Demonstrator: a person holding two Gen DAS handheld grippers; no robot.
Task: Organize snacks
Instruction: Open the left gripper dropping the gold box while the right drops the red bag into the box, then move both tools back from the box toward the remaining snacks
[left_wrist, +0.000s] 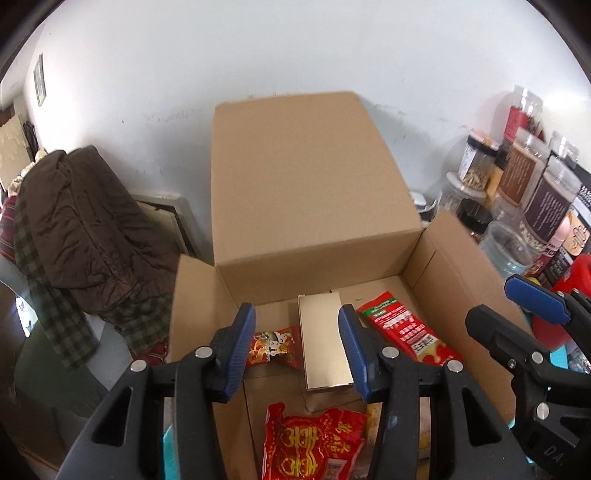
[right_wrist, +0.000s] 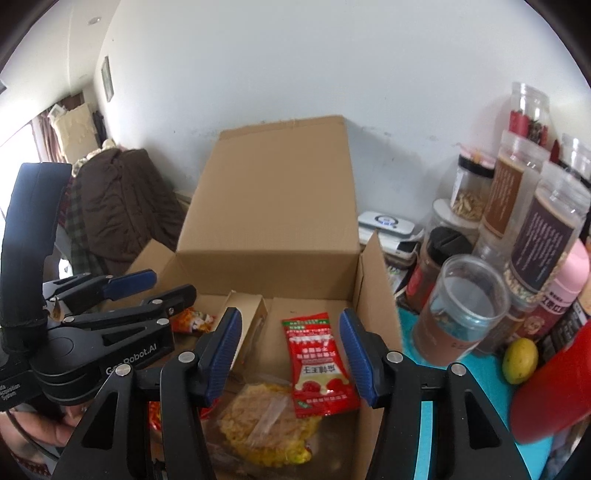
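Nearby, jars crowd right of cardboard box.

Both hand-held tools are matte black plastic clamps. The left gripper has two forked arms with triangular cut-outs, silver round rivets at the pivots and ribbed blue pads lining the jaws. The right gripper is built the same. In the right wrist view, the left tool's body carries white "GenRobot.AI" lettering and a curved black handle.
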